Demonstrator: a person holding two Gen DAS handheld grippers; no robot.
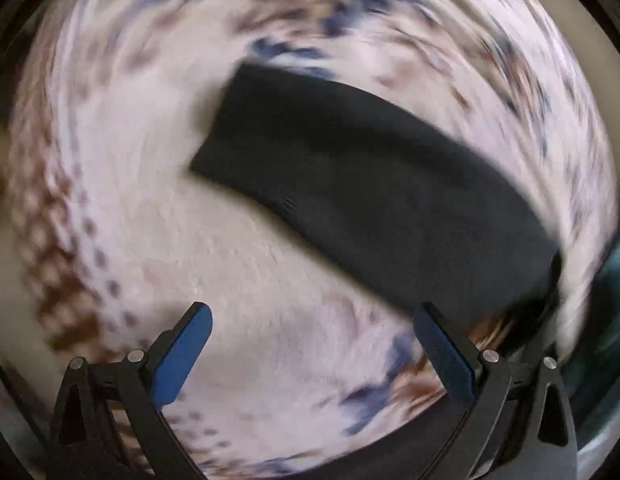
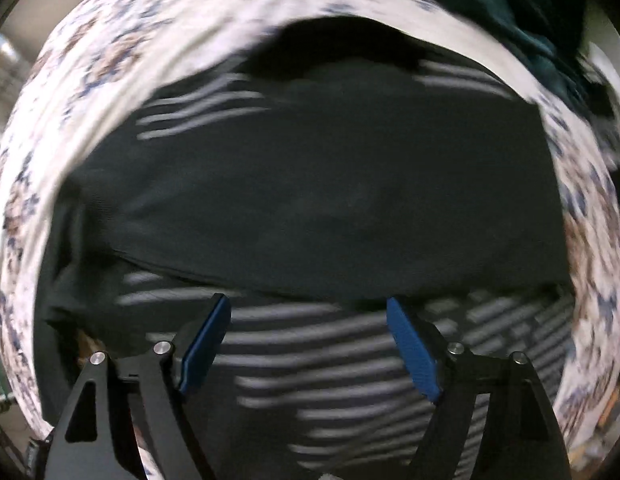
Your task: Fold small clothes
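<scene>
Right claw (image 2: 307, 344) jaws wide, holding nothing, dark striped garment (image 2: 310, 184) directly beneath and ahead. Left claw (image 1: 310, 344) spread, empty, black sock (image 1: 370, 184) just ahead. I'd pinch edges squarely.

Even, soft indoor light, no glare. Heavy swirl blur on white floral-print cloth (image 1: 249, 240), worst near edges. Fisheye bending, black rim vignette. Dark knit garment with grey stripes (image 2: 310, 200) smeared, dim, soft-edged shadow.
</scene>
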